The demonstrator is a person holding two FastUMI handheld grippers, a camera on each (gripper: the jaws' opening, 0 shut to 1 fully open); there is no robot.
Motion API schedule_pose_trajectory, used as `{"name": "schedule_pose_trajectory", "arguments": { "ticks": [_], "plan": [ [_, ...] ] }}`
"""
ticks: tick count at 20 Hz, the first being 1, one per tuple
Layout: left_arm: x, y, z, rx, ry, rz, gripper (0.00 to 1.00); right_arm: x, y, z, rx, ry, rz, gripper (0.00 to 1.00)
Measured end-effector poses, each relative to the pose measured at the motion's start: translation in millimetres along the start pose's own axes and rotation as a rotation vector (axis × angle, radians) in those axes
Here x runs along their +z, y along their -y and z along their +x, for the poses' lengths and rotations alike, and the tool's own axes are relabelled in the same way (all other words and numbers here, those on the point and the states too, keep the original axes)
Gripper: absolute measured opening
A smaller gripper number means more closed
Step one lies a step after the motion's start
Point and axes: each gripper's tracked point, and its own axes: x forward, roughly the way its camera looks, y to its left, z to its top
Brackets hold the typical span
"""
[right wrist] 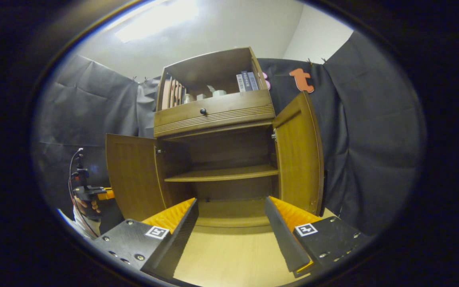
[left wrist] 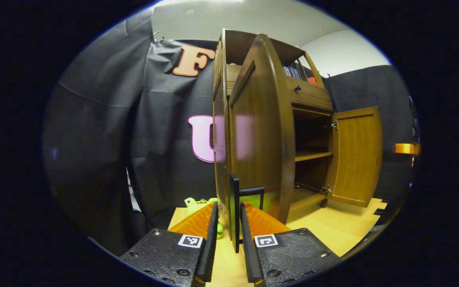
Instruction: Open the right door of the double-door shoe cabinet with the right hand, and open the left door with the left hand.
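Left gripper view: left hand-held gripper (left wrist: 228, 229) clenches the left door's (left wrist: 259, 131) upright handle (left wrist: 235, 211); right hand-held gripper (right wrist: 231, 231) released, facing the cabinet (right wrist: 217, 119).

The shoe cabinet (right wrist: 217, 115) is brown wood with a smooth, semi-glossy varnish. Its left door (left wrist: 259, 131) is polished enough to mirror the wall behind it, and its right door (right wrist: 299, 151) shows fine straight grain. A dark, matt bar handle (left wrist: 235, 207) sits on the left door's edge, and small bright metal hinges (left wrist: 334, 125) hold the far door. The drawer front above the doors has ribbed moulding and a dark round knob (right wrist: 203, 111). Below the cabinet, the worktop (right wrist: 229, 255) is pale, smooth wood with a matt finish. Behind the cabinet hangs matt, creased black cloth (right wrist: 373, 131). Beside the left door lies a glossy green plastic toy (left wrist: 197, 204).
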Motion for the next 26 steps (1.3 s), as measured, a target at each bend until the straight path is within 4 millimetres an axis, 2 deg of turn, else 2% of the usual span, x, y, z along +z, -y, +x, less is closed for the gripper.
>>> {"name": "schedule_pose_trajectory", "arguments": {
  "ticks": [2, 4, 5, 9, 11, 12, 14, 16, 18, 21, 22, 24, 26],
  "plan": [
    [1.5, -1.1, -11.3, 0.035, -0.001, -0.014, 0.45, 1.5, -1.5, 0.0, 0.001, 0.006, -0.007, 0.99],
    [-1.5, -4.3, -20.6, 0.079, -0.01, -0.041, 0.53, 2.7, -8.1, -1.9, 0.017, 0.01, -0.011, 0.99],
    [-4.2, -3.9, -25.1, 0.098, -0.022, -0.049, 0.66, 1.6, -9.8, -4.5, 0.023, 0.01, -0.015, 0.99],
    [-11.8, -8.3, -45.8, 0.255, -0.079, -0.016, 0.79, 2.5, -13.0, -14.4, 0.024, 0.016, -0.041, 0.99],
    [-10.3, 3.7, -54.5, 0.29, -0.091, -0.003, 0.81, 3.1, -13.8, -20.5, 0.017, 0.02, -0.049, 0.95],
    [-9.6, 16.6, -58.5, 0.293, -0.091, 0.0, 0.81, 4.7, -14.6, -24.1, 0.017, 0.024, -0.049, 0.99],
    [-5.1, 41.3, -64.7, 0.284, -0.079, 0.007, 0.82, 6.4, -15.8, -31.1, 0.019, 0.037, -0.052, 0.99],
    [1.6, 76.7, -66.0, 0.232, -0.069, 0.01, 0.83, 10.1, -17.4, -38.8, 0.028, 0.055, -0.059, 0.99],
    [10.5, 102.1, -64.7, 0.197, -0.045, 0.034, 0.85, 12.8, -13.9, -47.5, 0.03, 0.072, -0.063, 0.99],
    [18.8, 140.4, -56.8, 0.147, -0.023, 0.02, 0.97, 17.7, -6.0, -57.8, 0.021, 0.088, -0.052, 0.95],
    [22.2, 151.0, -52.8, 0.138, -0.017, 0.018, 0.96, 18.1, -2.5, -60.4, 0.017, 0.091, -0.05, 0.99],
    [28.8, 170.5, -48.4, 0.107, -0.008, 0.017, 1.0, 20.4, 5.3, -62.9, 0.008, 0.097, -0.049, 0.95],
    [33.6, 187.6, -38.7, 0.086, 0.004, 0.004, 1.0, 19.3, 16.1, -63.5, -0.005, 0.097, -0.036, 1.0]
  ]
}}
